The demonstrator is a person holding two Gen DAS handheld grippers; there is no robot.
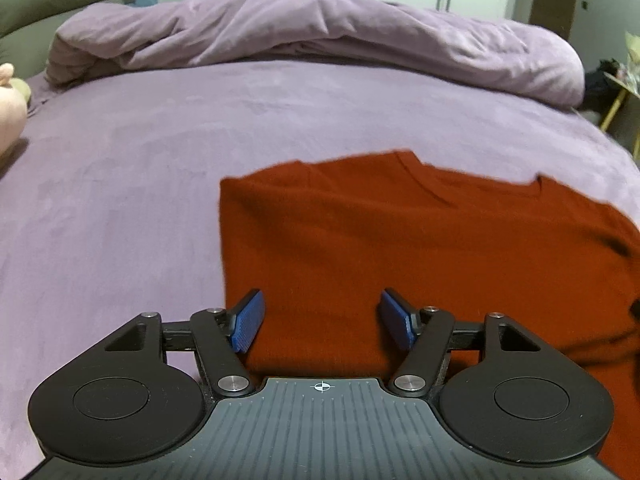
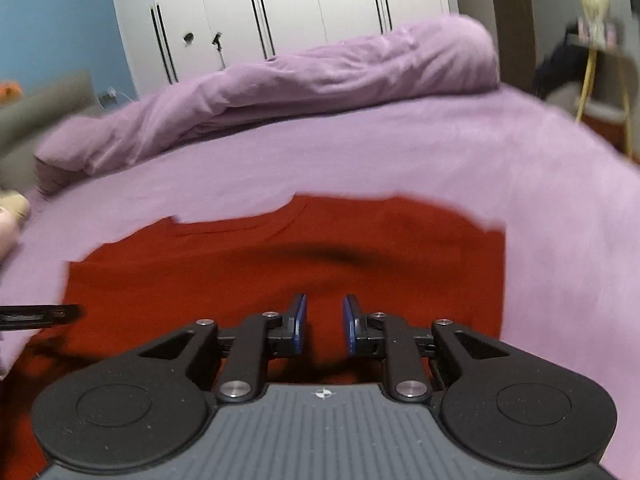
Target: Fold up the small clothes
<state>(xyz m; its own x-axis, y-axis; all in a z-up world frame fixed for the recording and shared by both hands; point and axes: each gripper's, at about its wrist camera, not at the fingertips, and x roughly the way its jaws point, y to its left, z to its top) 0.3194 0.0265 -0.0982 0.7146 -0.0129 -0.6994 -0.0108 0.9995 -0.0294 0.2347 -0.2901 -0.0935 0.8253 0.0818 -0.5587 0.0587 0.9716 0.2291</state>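
A red T-shirt [image 1: 400, 240] lies flat on the purple bed sheet [image 1: 120, 200], its neckline toward the far side and its left side folded to a straight edge. My left gripper [image 1: 322, 318] hovers over the shirt's near left part, jaws wide apart with nothing between the blue pads [image 1: 250, 322]. In the right wrist view the same red T-shirt [image 2: 280, 272] spreads below my right gripper [image 2: 324, 324], whose blue pads stand a narrow gap apart over the cloth without pinching it. A dark tip of the other gripper [image 2: 40, 316] shows at the left edge.
A rolled purple duvet [image 1: 300, 36] lies across the far side of the bed. A pale soft toy [image 1: 10, 104] sits at the left edge. White wardrobe doors [image 2: 280, 8] stand behind, and a small stand with clutter [image 2: 592, 40] is at the right.
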